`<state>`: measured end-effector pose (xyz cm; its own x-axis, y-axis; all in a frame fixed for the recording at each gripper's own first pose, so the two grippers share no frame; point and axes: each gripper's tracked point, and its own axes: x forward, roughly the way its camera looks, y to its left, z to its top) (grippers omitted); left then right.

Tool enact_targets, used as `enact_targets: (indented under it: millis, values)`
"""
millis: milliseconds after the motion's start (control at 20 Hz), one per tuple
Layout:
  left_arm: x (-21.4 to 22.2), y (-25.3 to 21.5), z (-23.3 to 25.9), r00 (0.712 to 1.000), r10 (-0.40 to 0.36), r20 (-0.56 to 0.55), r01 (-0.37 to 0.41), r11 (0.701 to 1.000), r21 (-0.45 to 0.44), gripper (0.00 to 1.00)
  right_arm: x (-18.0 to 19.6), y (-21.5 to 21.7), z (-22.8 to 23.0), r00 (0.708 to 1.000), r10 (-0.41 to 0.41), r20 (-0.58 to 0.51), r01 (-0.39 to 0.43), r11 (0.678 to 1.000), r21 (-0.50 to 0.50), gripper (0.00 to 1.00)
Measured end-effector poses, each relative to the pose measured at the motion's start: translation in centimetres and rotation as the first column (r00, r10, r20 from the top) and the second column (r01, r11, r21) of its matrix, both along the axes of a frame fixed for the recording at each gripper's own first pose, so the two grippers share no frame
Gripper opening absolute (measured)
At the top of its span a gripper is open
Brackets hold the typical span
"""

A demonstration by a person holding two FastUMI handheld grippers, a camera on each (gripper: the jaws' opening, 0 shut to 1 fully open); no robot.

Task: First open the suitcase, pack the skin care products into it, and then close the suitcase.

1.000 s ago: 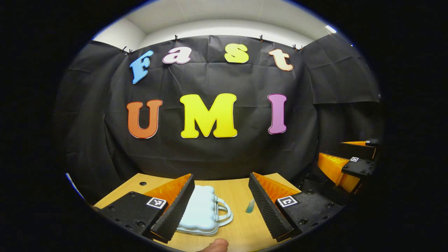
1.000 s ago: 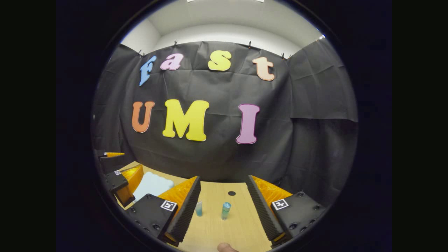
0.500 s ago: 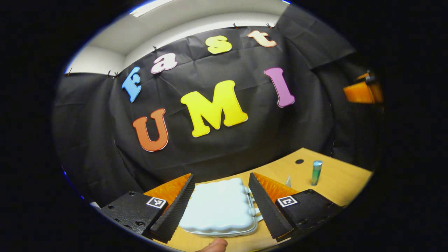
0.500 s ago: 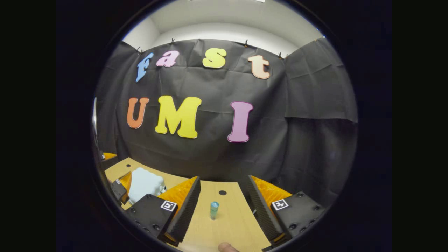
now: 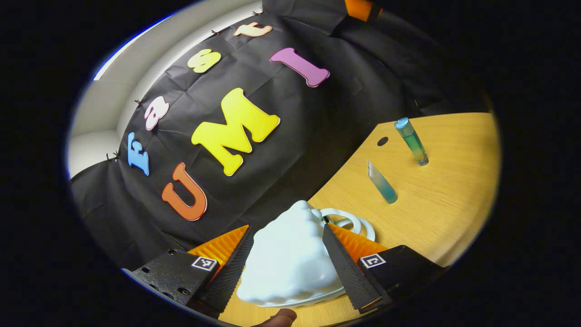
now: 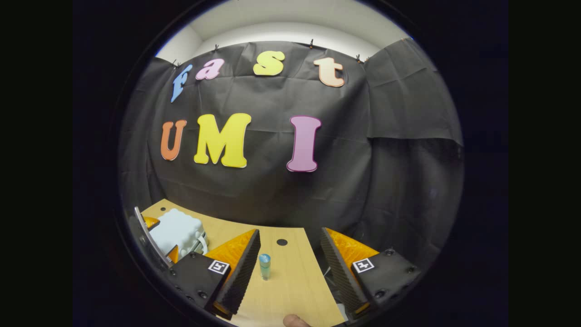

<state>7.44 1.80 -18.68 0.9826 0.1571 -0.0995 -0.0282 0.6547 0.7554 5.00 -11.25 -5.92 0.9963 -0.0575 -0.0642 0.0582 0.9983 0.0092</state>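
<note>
A small pale blue suitcase (image 5: 290, 261) lies closed on the wooden table (image 5: 445, 200), its white handle (image 5: 349, 222) pointing toward the skin care items. My left gripper (image 5: 286, 229) is open and rolled to one side, with one finger on each side of the case. Whether the fingers touch it is unclear. A clear tube (image 5: 382, 184) with blue contents and a blue-green bottle (image 5: 411, 141) stand farther along the table. My right gripper (image 6: 289, 231) is open, and the bottle (image 6: 264, 265) stands just ahead, near its left finger. The suitcase (image 6: 178, 231) sits at the far left there.
A small dark hole (image 6: 282, 242) marks the tabletop behind the bottle. The black cloth wall closes off the table's far side. A thumb tip (image 5: 279, 316) shows at the bottom edge. Bare wood lies right of the bottle.
My left gripper has swung over to the suitcase and rolled sideways, so the case now lies between its fingers. The right gripper has drifted slightly, keeping the bottle ahead.
</note>
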Motion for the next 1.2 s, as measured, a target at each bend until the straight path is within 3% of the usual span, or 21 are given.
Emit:
enact_targets:
  millis: [150, 350, 550, 750, 950, 1100, 1200]
  values:
    - [1.3, -1.4, -2.7, 0.998, -0.008, -0.059, 0.015, 0.993, 0.117, 0.98, 1.2, -1.6, -1.2, 1.0, 0.007, -0.023, -0.006, 1.0, 0.018, 0.8]
    - [3.1, -1.8, -6.3, 0.99, 0.011, -0.141, 0.016, 0.981, 0.192, 0.97, 2.5, -3.7, -3.3, 0.998, 0.014, -0.057, -0.012, 0.999, 0.037, 0.8]
    - [4.8, -0.9, -8.1, 0.977, 0.091, -0.192, -0.017, 0.933, 0.359, 0.98, 2.8, -6.1, -5.3, 0.996, 0.001, -0.09, 0.004, 0.999, 0.054, 0.8]
    - [6.2, -0.7, -8.6, 0.976, 0.108, -0.19, -0.006, 0.881, 0.473, 0.91, 2.5, -7.9, -6.9, 0.993, -0.01, -0.114, 0.016, 0.998, 0.057, 0.8]
    - [7.0, -0.3, -9.0, 0.972, 0.115, -0.207, 0.01, 0.856, 0.518, 0.66, 1.7, -8.3, -7.4, 0.991, -0.027, -0.128, 0.033, 0.999, 0.04, 0.8]
    - [6.8, -0.8, -10.0, 0.96, 0.106, -0.258, 0.043, 0.857, 0.513, 0.3, 0.5, -7.5, -7.2, 0.99, -0.038, -0.134, 0.043, 0.999, 0.034, 0.8]
    - [6.8, -0.9, -9.9, 0.96, 0.1, -0.26, 0.053, 0.851, 0.523, 0.19, -0.4, -6.6, -7.1, 0.99, -0.045, -0.133, 0.047, 0.999, 0.012, 0.8]
